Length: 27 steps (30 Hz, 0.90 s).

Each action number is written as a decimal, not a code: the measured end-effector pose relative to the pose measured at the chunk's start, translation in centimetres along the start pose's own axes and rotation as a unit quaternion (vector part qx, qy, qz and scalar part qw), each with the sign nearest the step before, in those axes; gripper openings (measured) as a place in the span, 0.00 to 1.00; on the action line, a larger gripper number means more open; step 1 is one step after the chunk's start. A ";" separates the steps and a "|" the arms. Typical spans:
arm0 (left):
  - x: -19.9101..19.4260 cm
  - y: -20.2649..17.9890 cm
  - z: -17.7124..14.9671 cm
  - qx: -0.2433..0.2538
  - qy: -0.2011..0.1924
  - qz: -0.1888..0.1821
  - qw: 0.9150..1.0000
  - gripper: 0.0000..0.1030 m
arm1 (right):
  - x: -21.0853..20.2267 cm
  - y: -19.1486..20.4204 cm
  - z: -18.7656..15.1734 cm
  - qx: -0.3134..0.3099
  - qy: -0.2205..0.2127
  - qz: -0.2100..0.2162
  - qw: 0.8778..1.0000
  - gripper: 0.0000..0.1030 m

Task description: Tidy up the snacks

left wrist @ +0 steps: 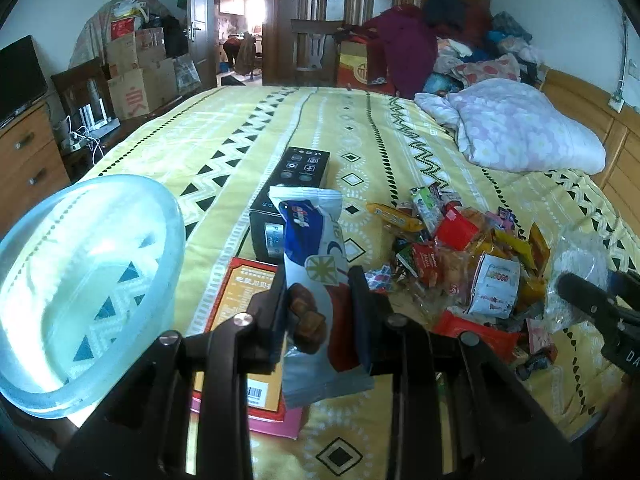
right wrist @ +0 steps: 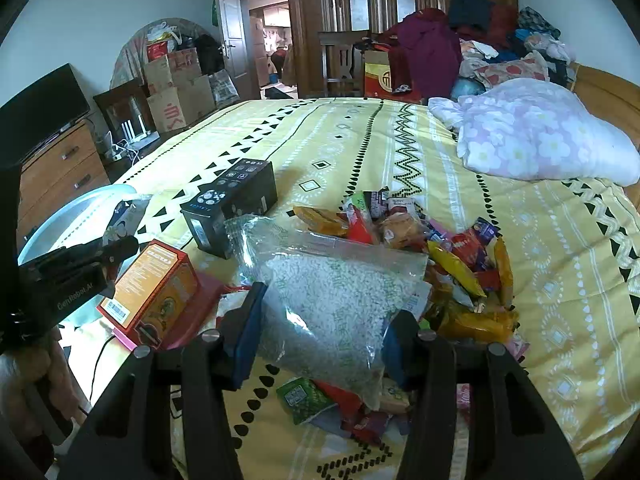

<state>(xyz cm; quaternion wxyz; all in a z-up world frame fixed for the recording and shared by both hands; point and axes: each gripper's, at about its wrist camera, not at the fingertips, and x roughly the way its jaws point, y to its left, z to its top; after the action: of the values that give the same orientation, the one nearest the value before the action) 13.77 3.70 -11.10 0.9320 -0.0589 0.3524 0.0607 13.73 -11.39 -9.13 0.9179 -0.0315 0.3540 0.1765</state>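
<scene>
Left gripper [left wrist: 318, 312]: clenched on a white-and-blue snack packet [left wrist: 316, 280], which stands upright between my pads, its printed chocolate pieces at pad level.
Right gripper [right wrist: 322, 332]: clamped on a clear zip bag [right wrist: 332, 292] full of pale granules; my blue pads press on its two sides, and the bag leans away from me over the bed.
Snack pile [right wrist: 440, 248]: a loose heap of small wrappers, orange, red, yellow and green, on the yellow patterned bedspread [left wrist: 248, 132], just behind and to the right of the zip bag; a few more lie under it.
Bowl [left wrist: 80, 288]: a clear pale-blue plastic bowl, tilted towards the camera at the left edge of the bed, just beside my left fingers.
Boxes: a black box [left wrist: 296, 204] lies behind the held packet; an orange box [right wrist: 156, 288] sits nearer, resting on a pink one [left wrist: 280, 424].
Far side: a folded floral quilt [left wrist: 520, 128] near the headboard, and a heap of clothes [left wrist: 440, 40] beyond it.
</scene>
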 end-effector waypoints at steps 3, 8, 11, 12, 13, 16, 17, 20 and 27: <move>0.1 0.1 0.0 0.000 0.002 -0.002 1.000 0.28 | 0.1 0.2 -0.2 0.000 0.004 0.000 1.000 0.54; 0.1 -0.9 -0.7 0.007 0.006 -0.011 1.000 0.28 | 0.1 0.3 -0.7 0.001 0.009 0.005 1.000 0.54; 0.5 -2.4 -2.0 0.023 0.019 -0.022 0.999 0.28 | 0.5 0.0 -1.8 0.005 0.021 0.009 1.000 0.54; 0.8 -3.1 -2.6 0.031 0.025 -0.025 0.999 0.28 | 0.8 -0.2 -2.5 0.006 0.027 0.008 1.000 0.54; 1.2 -3.8 -3.4 0.040 0.034 -0.032 0.998 0.28 | 1.2 -0.5 -3.3 0.010 0.036 0.008 0.999 0.54; 2.7 -6.0 -6.0 0.060 0.069 -0.046 0.995 0.28 | 2.4 -1.6 -5.9 0.024 0.064 0.002 0.998 0.54; 3.4 -6.8 -7.0 0.068 0.083 -0.051 0.993 0.28 | 2.7 -2.1 -6.8 0.027 0.073 -0.002 0.997 0.54; 4.6 -8.6 -9.2 0.080 0.116 -0.062 0.988 0.28 | 3.7 -3.5 -9.1 0.040 0.100 -0.009 0.994 0.54; 5.7 -10.5 -10.8 0.096 0.143 -0.062 0.983 0.28 | 5.2 -5.3 -12.0 0.056 0.136 -0.015 0.989 0.54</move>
<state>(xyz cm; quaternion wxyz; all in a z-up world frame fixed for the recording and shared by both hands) 12.66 -7.85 -22.25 0.8752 0.0011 0.4820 -0.0403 11.50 -16.95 -21.87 0.8640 -0.0089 0.4846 0.1362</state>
